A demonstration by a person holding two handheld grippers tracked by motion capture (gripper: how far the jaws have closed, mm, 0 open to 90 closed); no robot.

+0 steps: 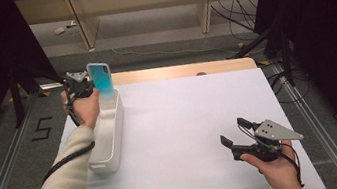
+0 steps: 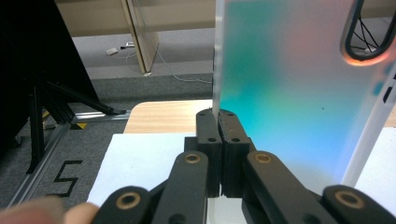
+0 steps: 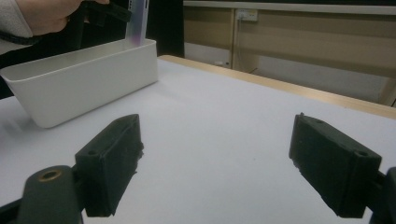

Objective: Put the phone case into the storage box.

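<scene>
The left gripper [image 1: 85, 86] is at the far left part of the table [image 1: 186, 122], and its jaws are pressed together on the edge of a phone case [image 1: 101, 77]. The case is translucent with a blue-green colour, and it stands upright above the far end of a long white bin [image 1: 106, 134]. Its lower end goes down inside the bin walls. In the left gripper view the case [image 2: 289, 93] rises just behind the closed jaws, which pinch its thin left edge. An oval opening with an orange rim shows near its top right corner.

The right gripper [image 1: 235, 132] is low near the front right part of the table, well apart from the bin. Its jaws are spread wide, with nothing between them. In the right gripper view the white bin [image 3: 84, 79] lies to the left, with the case [image 3: 137, 23] above its far end.
</scene>
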